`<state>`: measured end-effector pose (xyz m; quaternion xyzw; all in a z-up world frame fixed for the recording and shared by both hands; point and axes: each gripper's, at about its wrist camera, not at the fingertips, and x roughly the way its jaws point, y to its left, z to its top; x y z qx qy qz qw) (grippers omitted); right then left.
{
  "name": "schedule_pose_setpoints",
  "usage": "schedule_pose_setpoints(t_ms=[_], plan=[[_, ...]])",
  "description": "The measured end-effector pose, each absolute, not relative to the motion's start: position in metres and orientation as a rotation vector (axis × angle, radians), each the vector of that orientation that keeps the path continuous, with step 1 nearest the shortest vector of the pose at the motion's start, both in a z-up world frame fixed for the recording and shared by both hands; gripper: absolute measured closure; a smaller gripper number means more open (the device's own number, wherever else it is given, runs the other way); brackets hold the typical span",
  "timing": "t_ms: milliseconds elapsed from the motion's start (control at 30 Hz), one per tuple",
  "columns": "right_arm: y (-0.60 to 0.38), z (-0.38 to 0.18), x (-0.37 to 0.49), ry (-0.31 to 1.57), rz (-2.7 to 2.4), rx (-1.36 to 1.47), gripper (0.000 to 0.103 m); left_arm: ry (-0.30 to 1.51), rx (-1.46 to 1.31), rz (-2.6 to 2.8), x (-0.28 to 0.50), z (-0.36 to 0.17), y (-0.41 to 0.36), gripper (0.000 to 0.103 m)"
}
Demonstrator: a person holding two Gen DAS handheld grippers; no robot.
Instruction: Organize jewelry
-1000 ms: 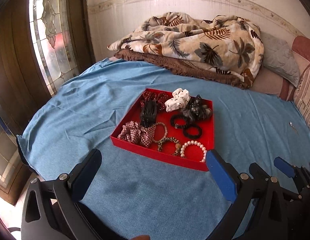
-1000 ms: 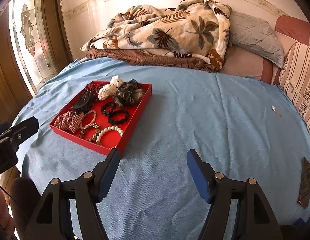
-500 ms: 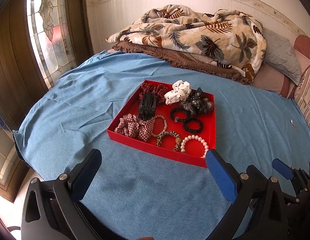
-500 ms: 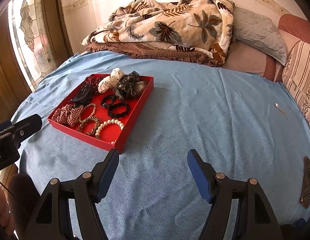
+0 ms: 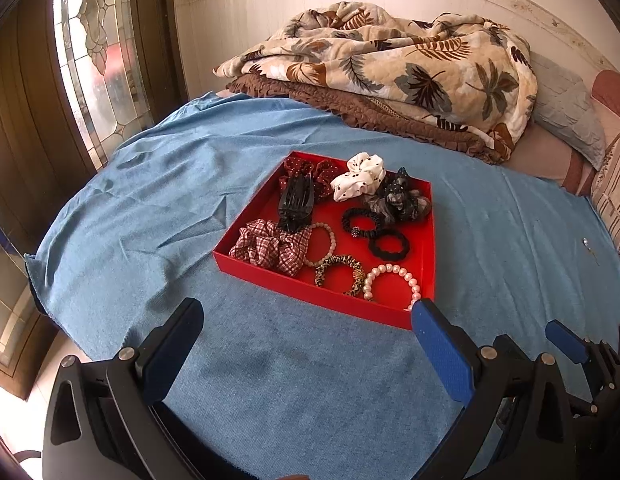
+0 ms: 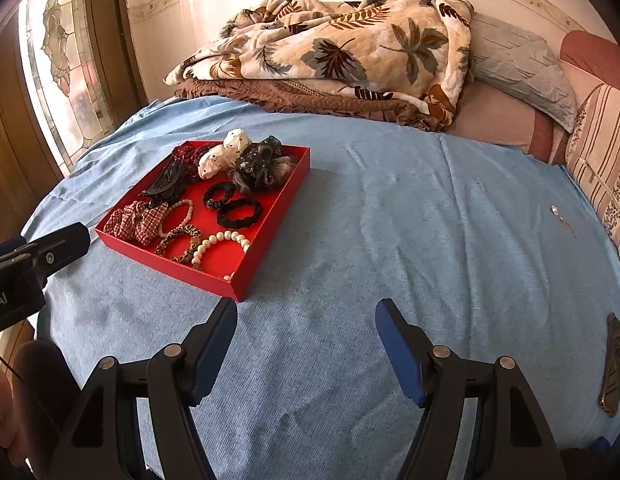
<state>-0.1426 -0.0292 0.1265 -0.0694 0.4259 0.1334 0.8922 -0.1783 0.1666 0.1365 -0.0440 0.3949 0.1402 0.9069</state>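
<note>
A red tray (image 5: pixel 310 292) (image 6: pixel 270 200) lies on the blue bedspread. It holds scrunchies, a black claw clip (image 5: pixel 296 200), black hair ties (image 5: pixel 388 244), beaded bracelets and a pearl bracelet (image 5: pixel 390 280) (image 6: pixel 220 242). My left gripper (image 5: pixel 306 344) is open and empty, just in front of the tray's near edge. My right gripper (image 6: pixel 306 340) is open and empty, over bare bedspread to the right of the tray's near corner. A small earring (image 6: pixel 556 212) (image 5: pixel 586 242) lies on the bedspread far right.
A folded leaf-print blanket (image 5: pixel 390 64) (image 6: pixel 330 52) and pillows (image 6: pixel 522 72) lie at the back. A stained-glass window (image 5: pixel 98 40) stands left, past the bed's edge. A dark flat object (image 6: pixel 612 364) lies at the right edge. The left gripper's body (image 6: pixel 30 264) shows left.
Both grippers have moved forward toward the tray and tilted down slightly, so the tray looks nearer. Both stay open and empty.
</note>
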Motion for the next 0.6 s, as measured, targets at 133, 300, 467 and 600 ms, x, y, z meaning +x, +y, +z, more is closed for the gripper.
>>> schedule_pose_setpoints(t_ms=[133,300,467,600], plan=[[-0.03,0.125,-0.141,0.89,0.259,-0.145,0.026,0.811,-0.096,0.291,-0.177,0.135,0.168,0.0],[-0.038,0.127,-0.144,0.881,0.237,-0.132,0.026,0.819,-0.103,0.3,-0.178,0.135,0.168,0.0],[-0.047,0.127,-0.147,0.882,0.227,-0.106,0.026,0.814,-0.094,0.299,-0.179,0.136,0.165,0.0],[-0.053,0.129,-0.15,0.874,0.222,-0.093,0.026,0.808,-0.077,0.298,-0.181,0.138,0.157,0.0]])
